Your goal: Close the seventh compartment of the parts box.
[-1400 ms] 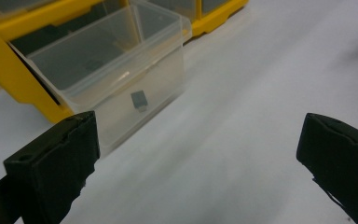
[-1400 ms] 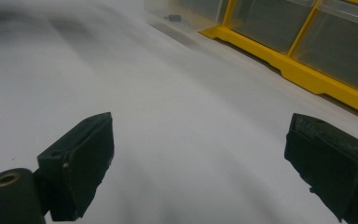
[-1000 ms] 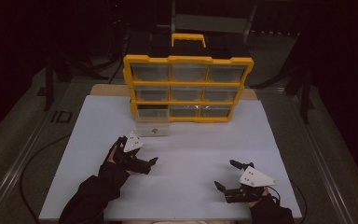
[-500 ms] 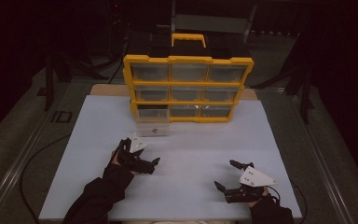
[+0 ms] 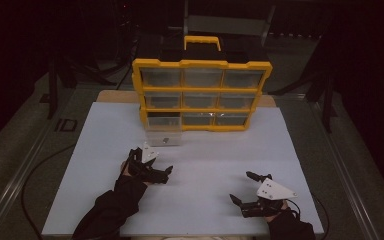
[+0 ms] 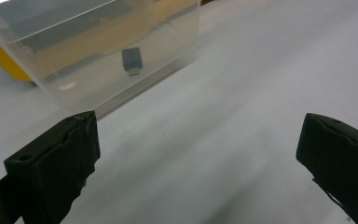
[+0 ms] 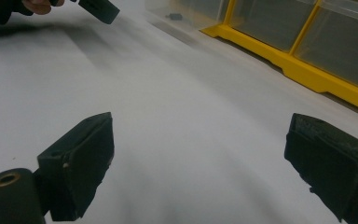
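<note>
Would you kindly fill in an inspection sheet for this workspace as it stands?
Surface: white table top, bare in front.
Job's things: clear drawer pulled out of the yellow organizer, resting on the table; small dark part inside.
Clutter: nothing seen.
Grippers: left tongs open, empty, near the drawer; right tongs open, empty, over bare table.
Cables: one cable on the floor at left.
Surroundings: dark; stands and frames behind.

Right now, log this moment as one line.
left gripper: open, near drawer | right gripper: open, empty | drawer: pulled out of organizer, small part inside
</note>
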The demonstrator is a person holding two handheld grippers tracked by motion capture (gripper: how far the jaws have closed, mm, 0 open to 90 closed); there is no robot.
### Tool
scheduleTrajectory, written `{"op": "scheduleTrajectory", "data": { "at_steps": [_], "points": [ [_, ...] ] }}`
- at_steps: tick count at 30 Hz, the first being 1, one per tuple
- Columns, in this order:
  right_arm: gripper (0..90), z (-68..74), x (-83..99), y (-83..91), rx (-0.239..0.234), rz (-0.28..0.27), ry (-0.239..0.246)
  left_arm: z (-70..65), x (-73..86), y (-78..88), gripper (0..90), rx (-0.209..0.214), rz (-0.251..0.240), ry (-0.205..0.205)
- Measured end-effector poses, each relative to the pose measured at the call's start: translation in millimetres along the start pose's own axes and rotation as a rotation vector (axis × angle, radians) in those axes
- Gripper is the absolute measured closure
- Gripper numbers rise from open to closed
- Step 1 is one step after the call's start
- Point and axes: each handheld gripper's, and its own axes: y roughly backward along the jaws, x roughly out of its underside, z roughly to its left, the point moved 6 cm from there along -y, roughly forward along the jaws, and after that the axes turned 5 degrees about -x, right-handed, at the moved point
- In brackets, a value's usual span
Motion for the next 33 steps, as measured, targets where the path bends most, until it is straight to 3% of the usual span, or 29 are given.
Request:
{"op": "scheduleTrajectory", "data": {
  "at_steps": [5, 6, 13, 18, 25, 29, 33],
  "points": [
    [8.2, 0.0, 0.0, -0.1, 0.0, -0.001, 0.0, 1.2, 1.3, -3.6, 5.1, -0.052, 0.015, 0.006],
    [8.2, 0.0, -0.1, -0.1, 0.0, -0.002, 0.001, 0.7, 0.5, -3.6, 11.4, -0.045, 0.007, 0.016],
    [8.2, -0.1, 0.0, 0.0, 0.001, -0.002, 0.001, 6.2, -4.2, -2.2, 29.6, -0.085, -0.022, 0.056],
    [8.3, -0.4, 0.1, 0.2, 0.001, -0.002, 0.0, 9.8, -3.5, -3.3, 42.8, -0.12, -0.014, 0.058],
    [8.2, -0.2, -0.1, 0.2, 0.001, -0.001, 0.003, 12.1, -3.1, -3.4, 61.6, -0.128, -0.008, 0.055],
    [8.3, -0.3, 0.0, 0.3, 0.001, -0.001, 0.002, 13.4, -3.3, -3.9, 68.5, -0.156, -0.002, 0.046],
    [8.2, -0.3, -0.2, 0.5, 0.002, -0.002, 0.004, 12.9, -3.4, -4.5, 78.4, -0.15, -0.002, 0.041]
  ]
}}
